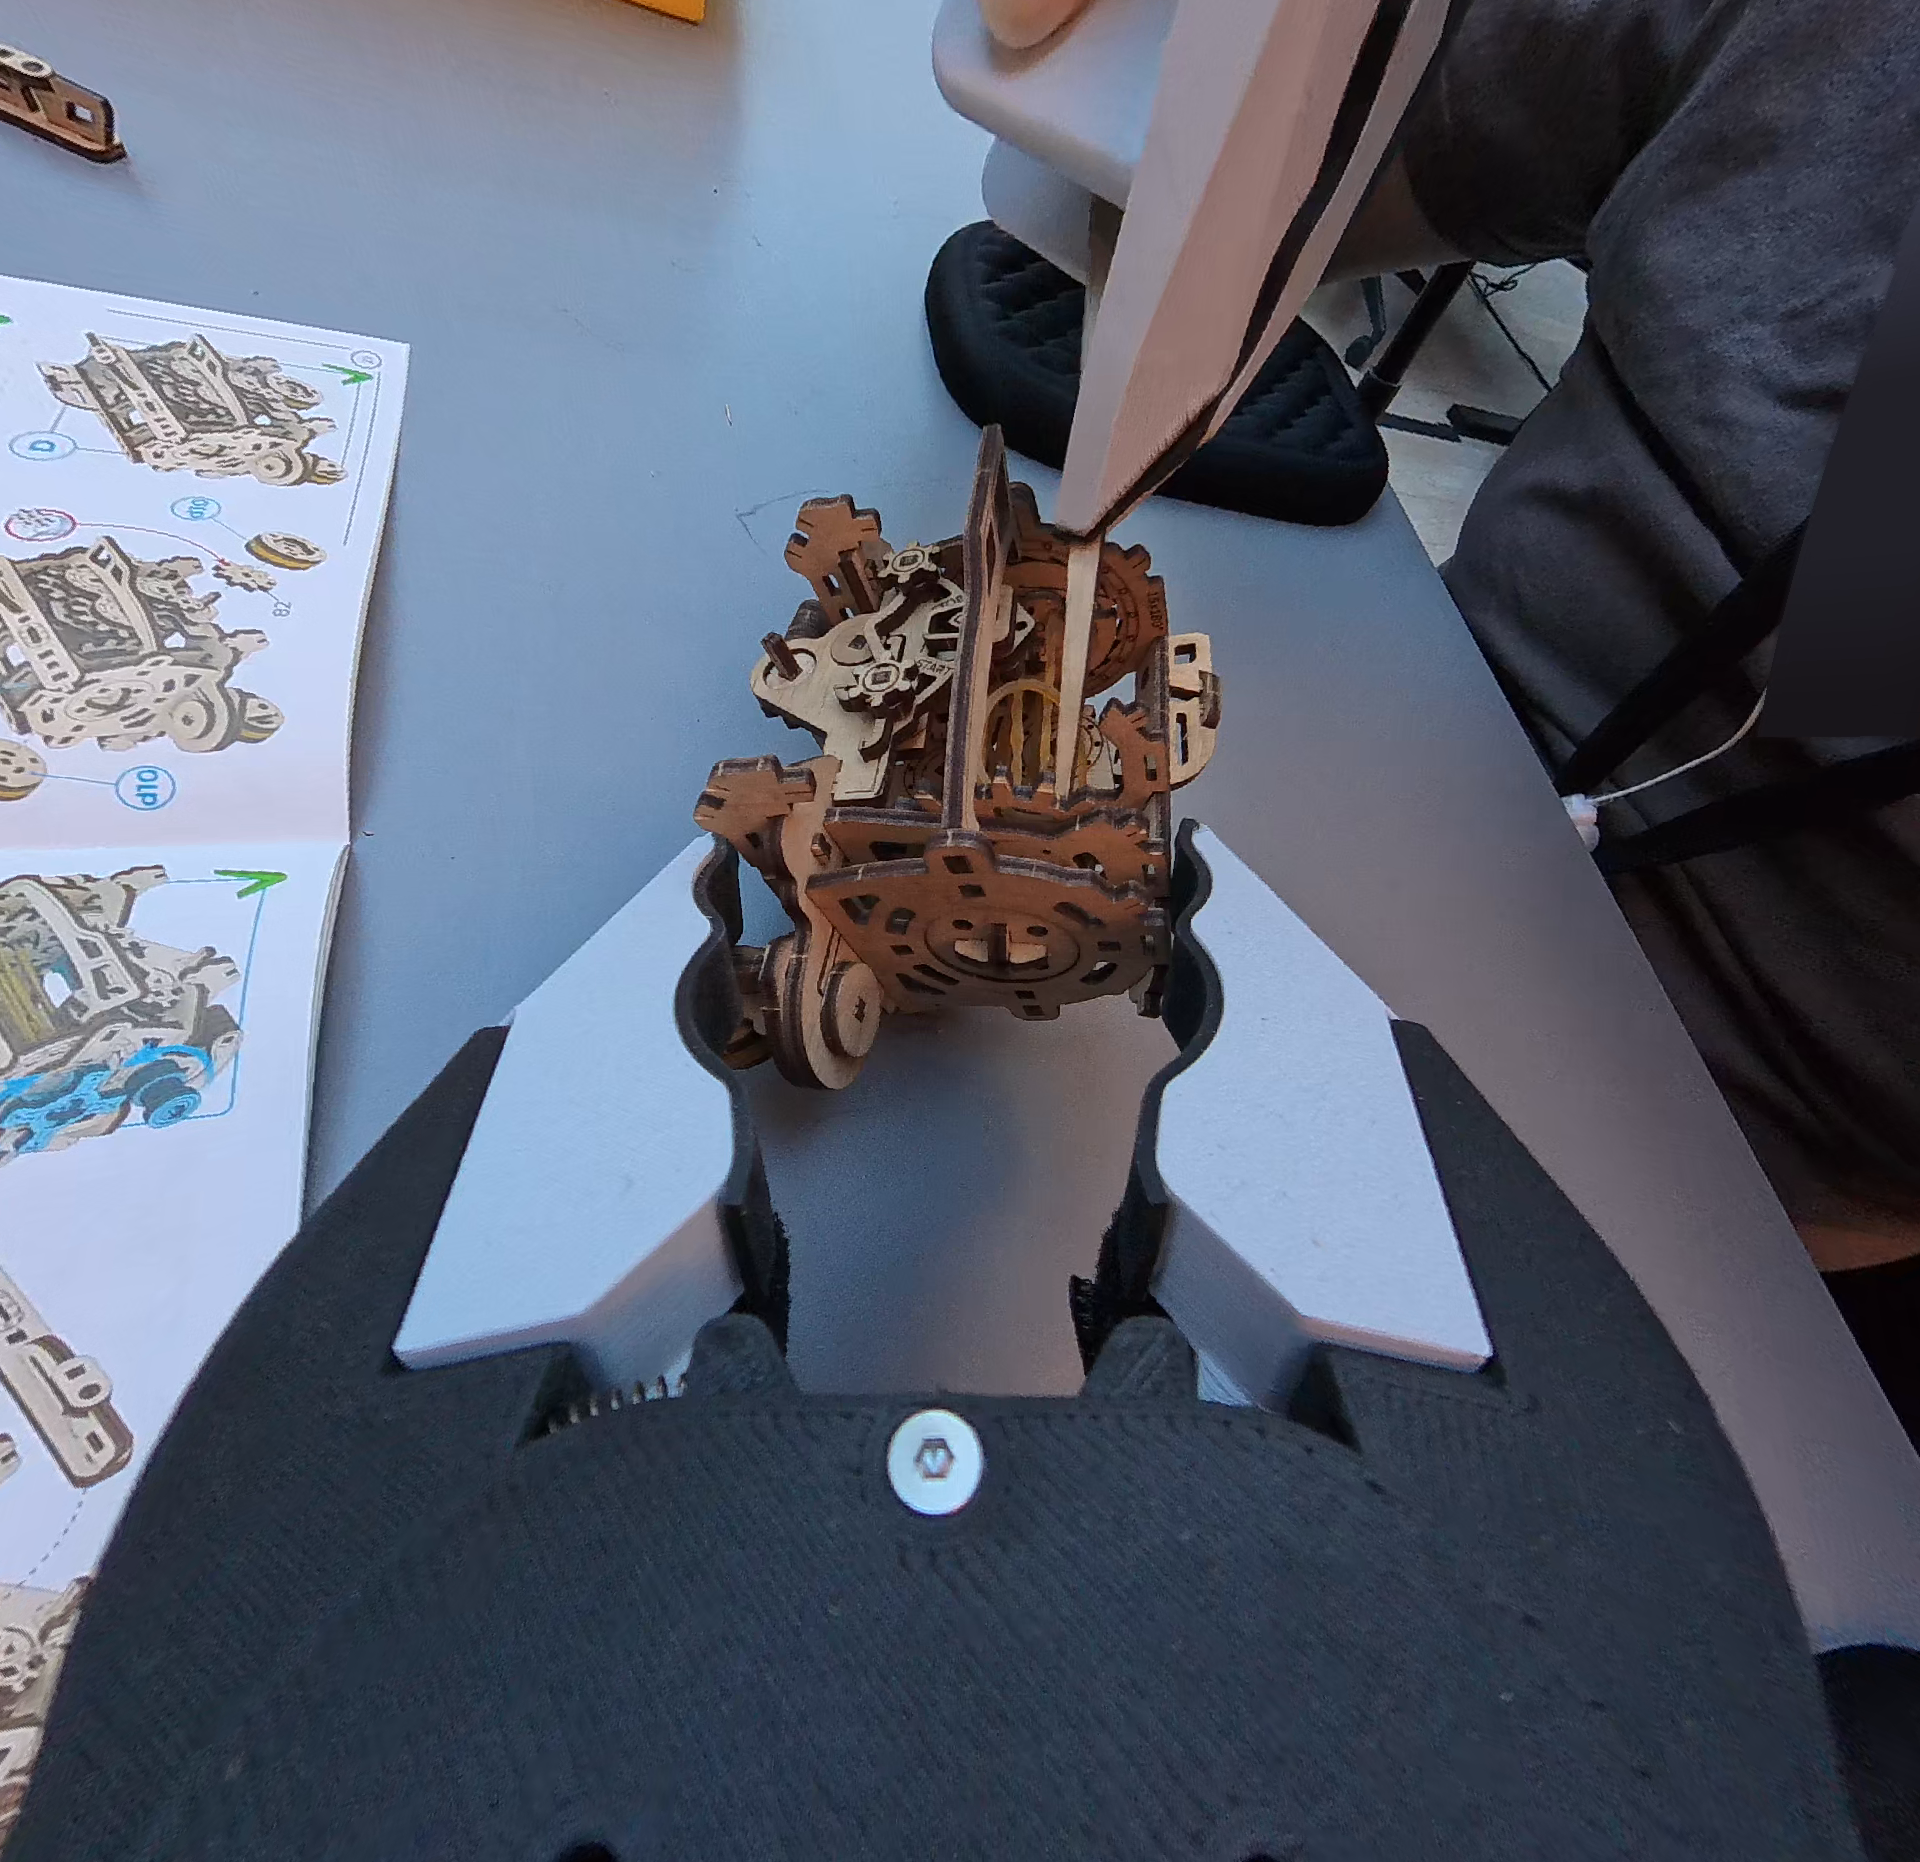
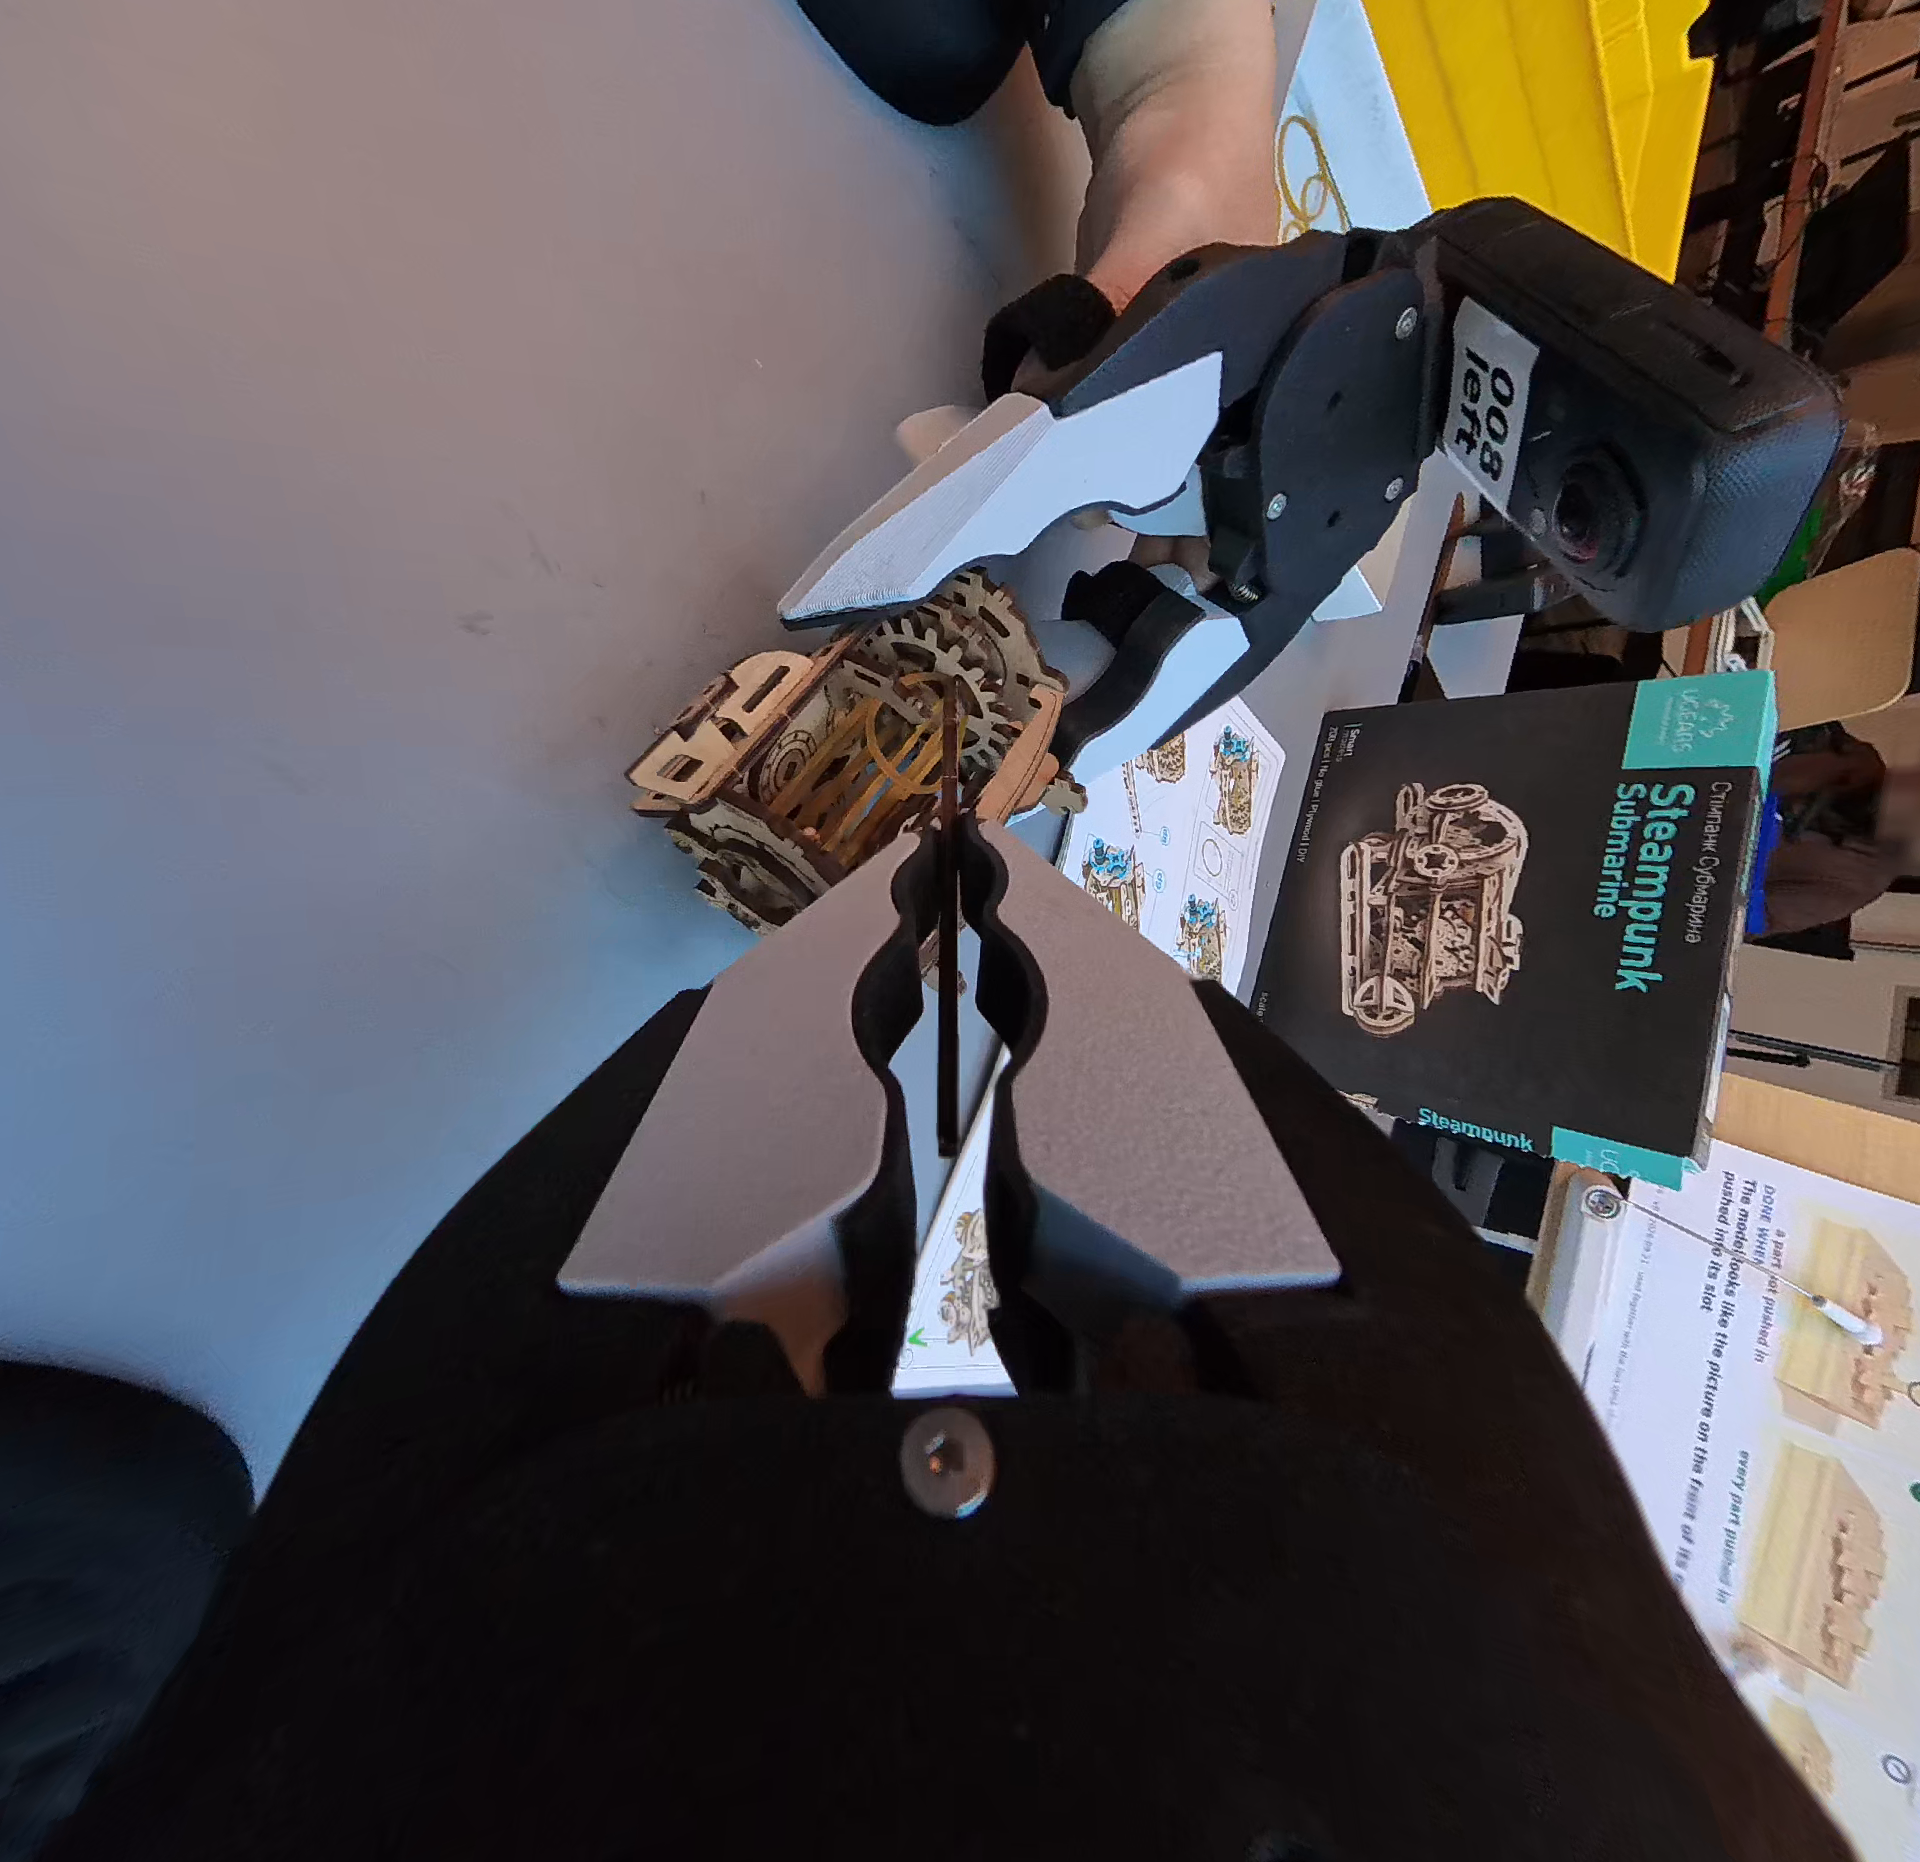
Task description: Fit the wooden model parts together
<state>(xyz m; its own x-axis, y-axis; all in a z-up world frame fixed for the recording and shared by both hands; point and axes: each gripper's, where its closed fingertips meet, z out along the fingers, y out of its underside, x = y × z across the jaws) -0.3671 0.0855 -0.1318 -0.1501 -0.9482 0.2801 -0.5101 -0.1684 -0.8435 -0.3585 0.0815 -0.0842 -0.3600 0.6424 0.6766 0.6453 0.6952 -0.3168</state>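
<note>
The wooden model (image 1: 966, 773), a half-built assembly of gears and fretted plates, is seen standing on the grey counter (image 1: 582, 254), near its right edge. It is flanked by the left gripper (image 1: 940, 965), whose fingers (image 1: 623, 1033) are spread to either side of the model's near end; whether the pads actually touch the wood cannot be told.

From above and to the right, the right gripper (image 1: 1081, 529) is brought down onto the model, its tips clenched on a thin wooden strip (image 1: 1075, 669) that stands upright among the gears, beside a taller upright plate (image 1: 982, 649). In the right wrist view the same strip (image 2: 948, 981) is seen edge-on, pinched between the tips of the right gripper (image 2: 948, 846), with its far end reaching into the model (image 2: 831, 752).

An open instruction booklet (image 1: 156, 669) is laid on the counter to the left, and a loose wooden piece (image 1: 57, 108) is seen far left. A dark product box (image 2: 1507, 908) is visible in the right wrist view.
</note>
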